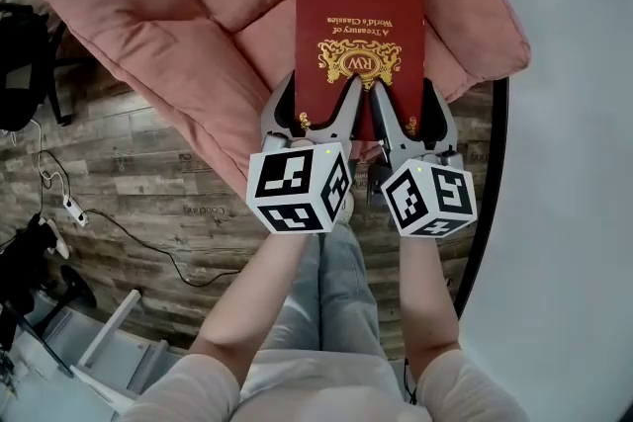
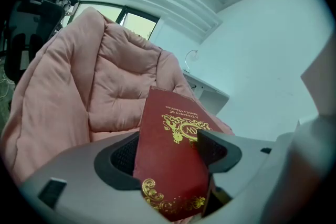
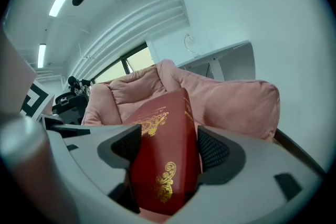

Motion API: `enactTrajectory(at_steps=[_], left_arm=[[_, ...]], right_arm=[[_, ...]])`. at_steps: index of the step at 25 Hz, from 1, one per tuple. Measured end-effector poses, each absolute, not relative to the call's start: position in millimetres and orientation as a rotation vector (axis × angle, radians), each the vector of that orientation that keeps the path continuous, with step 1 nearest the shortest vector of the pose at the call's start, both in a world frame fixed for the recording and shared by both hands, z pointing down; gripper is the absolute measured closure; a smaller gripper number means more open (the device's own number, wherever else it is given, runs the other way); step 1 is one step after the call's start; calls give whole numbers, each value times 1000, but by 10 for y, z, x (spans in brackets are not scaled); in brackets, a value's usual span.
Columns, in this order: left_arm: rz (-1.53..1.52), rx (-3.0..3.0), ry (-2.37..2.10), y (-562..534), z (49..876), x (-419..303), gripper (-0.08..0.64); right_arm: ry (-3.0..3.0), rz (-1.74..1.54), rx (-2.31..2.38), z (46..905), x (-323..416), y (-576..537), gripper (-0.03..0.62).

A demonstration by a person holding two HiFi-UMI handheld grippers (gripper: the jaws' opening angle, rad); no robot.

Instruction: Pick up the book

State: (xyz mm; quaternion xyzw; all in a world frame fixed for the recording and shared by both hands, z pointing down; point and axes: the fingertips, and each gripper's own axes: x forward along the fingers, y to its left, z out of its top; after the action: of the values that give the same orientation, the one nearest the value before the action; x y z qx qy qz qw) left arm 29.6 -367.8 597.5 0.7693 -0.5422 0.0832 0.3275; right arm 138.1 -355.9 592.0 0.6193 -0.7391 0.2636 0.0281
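Note:
A dark red hardcover book (image 1: 359,25) with gold ornaments lies over a pink quilted cushion (image 1: 178,5), its near short edge toward me. My left gripper (image 1: 315,114) is shut on the book's near left part, and my right gripper (image 1: 408,119) is shut on its near right corner. In the left gripper view the book (image 2: 170,165) is pinched between both jaws of the left gripper (image 2: 168,157). The right gripper view shows the book (image 3: 163,155) spine-up in the right gripper (image 3: 169,152). Whether the far edge rests on the cushion I cannot tell.
Wooden floor (image 1: 129,173) with a white cable (image 1: 119,232) lies to the left. A black chair (image 1: 20,64) stands at the far left. A white surface with a dark curved rim (image 1: 493,163) runs along the right. The person's jeans-clad legs (image 1: 336,282) are below the grippers.

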Motion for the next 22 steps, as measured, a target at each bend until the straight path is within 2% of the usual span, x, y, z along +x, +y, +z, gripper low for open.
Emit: enactTrajectory(at_steps=[5,22], left_arm=[[123,2045,-1440,-3666,5520,249,239],[70,2158,-1502,-3314,4157,125,239]], right_arm=[[-2336,681,1914,5425,1331,-3565,261],[-2436,601,1965,4118,1207,-3201,261]])
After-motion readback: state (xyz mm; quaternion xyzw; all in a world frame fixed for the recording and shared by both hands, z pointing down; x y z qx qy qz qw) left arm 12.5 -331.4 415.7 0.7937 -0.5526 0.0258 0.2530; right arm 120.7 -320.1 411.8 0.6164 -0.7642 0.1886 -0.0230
